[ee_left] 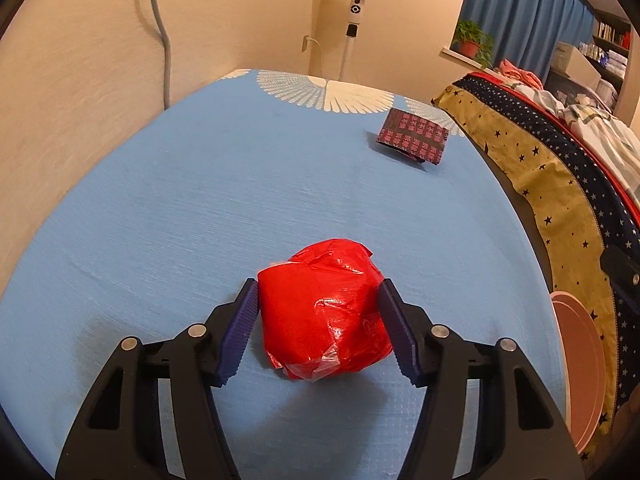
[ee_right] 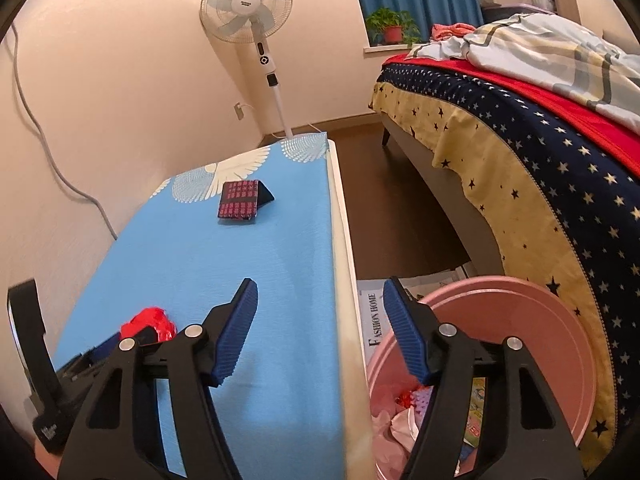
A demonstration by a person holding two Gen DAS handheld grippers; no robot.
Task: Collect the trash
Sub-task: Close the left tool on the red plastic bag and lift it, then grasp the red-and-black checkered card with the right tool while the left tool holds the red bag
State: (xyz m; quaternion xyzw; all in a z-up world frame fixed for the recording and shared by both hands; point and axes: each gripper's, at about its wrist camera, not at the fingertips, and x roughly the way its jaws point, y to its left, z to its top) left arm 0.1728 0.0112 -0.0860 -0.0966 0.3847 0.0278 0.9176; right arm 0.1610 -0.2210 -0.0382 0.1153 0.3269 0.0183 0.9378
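A crumpled red plastic bag (ee_left: 324, 312) lies on the blue table (ee_left: 160, 220). My left gripper (ee_left: 318, 332) is open around it, one blue pad at each side, close to the bag; contact is unclear. A dark red-patterned wrapper (ee_left: 412, 138) lies at the table's far right. In the right wrist view my right gripper (ee_right: 320, 332) is open and empty above the table's right edge. The red bag (ee_right: 150, 322), the wrapper (ee_right: 240, 199) and part of the left gripper show there. A pink bin (ee_right: 520, 320) holding trash stands on the floor.
A bed (ee_right: 520, 160) with a star-patterned cover runs along the right. A standing fan (ee_right: 248, 12) stands beyond the table's far end. A wall with a grey cable (ee_left: 160, 32) is on the left. The pink bin (ee_left: 580, 360) sits between table and bed.
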